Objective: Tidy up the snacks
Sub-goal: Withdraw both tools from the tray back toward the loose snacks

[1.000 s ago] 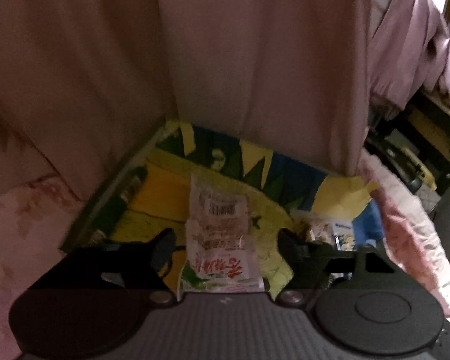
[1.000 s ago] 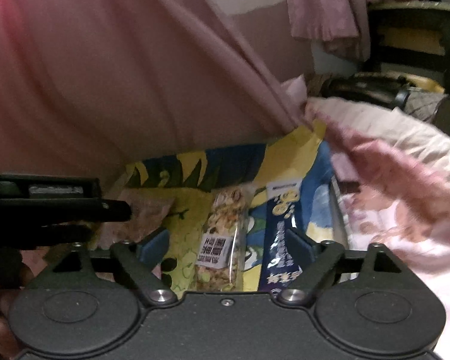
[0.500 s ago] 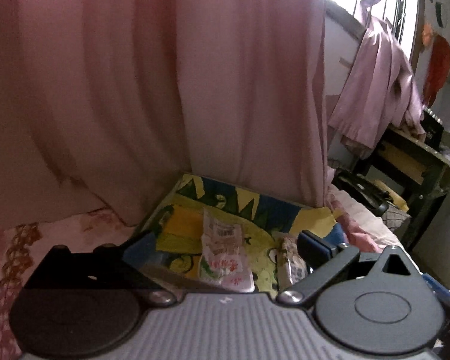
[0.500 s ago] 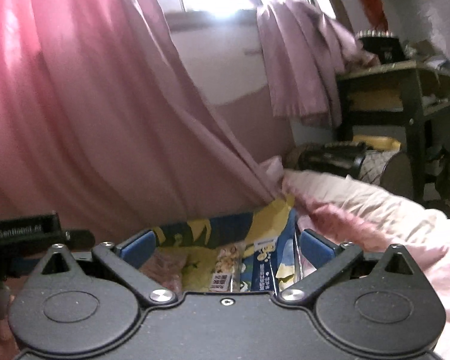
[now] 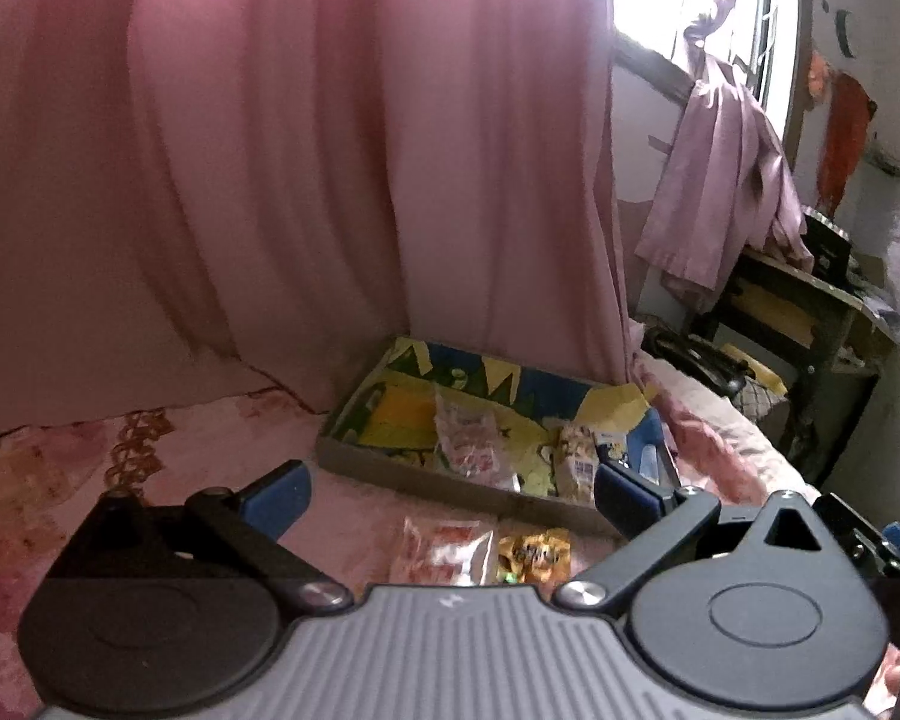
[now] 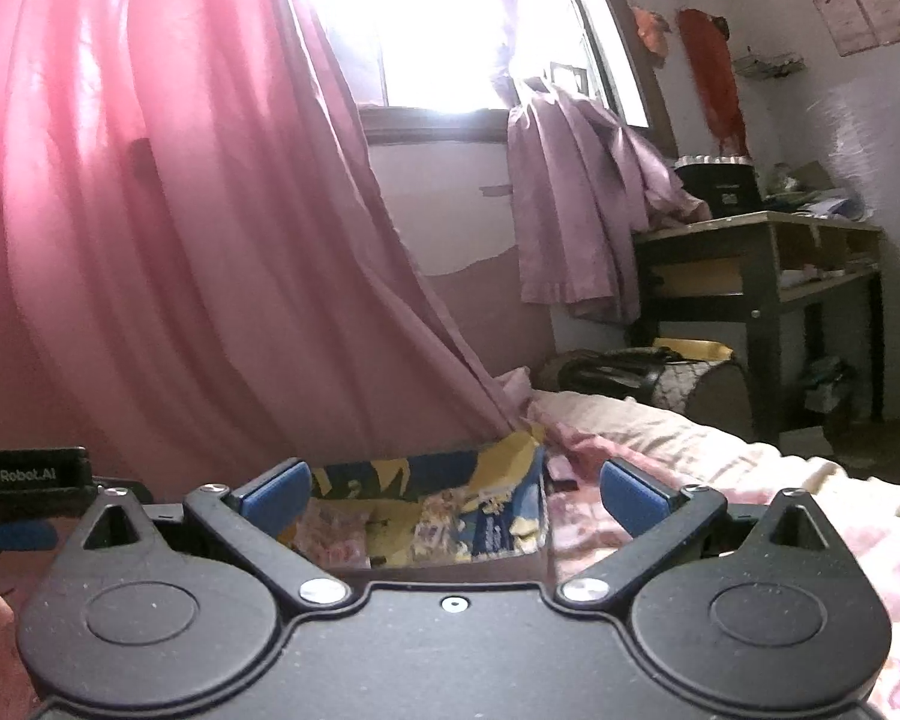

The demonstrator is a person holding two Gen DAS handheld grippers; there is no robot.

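Left wrist view: both hand-held grippers (image 5: pixel 450 495) (image 6: pixel 455 495) gape empty near the snack tray (image 5: pixel 390 468).

Both grippers have pulled back from the tray (image 5: pixel 450 483), which has shrunk toward twelve o'clock. The left gripper (image 5: pixel 450 495) now shows two packets (image 5: pixel 444 552) on the bedspread at six o'clock; the window (image 6: pixel 432 30) has come into sight.

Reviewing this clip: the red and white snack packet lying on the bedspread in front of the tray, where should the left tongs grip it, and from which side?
The red and white snack packet lies flat on the bedspread, just short of the tray, with a yellow packet at its right. Probably best to come down from above with the open left tongs and pinch its free left edge seam.
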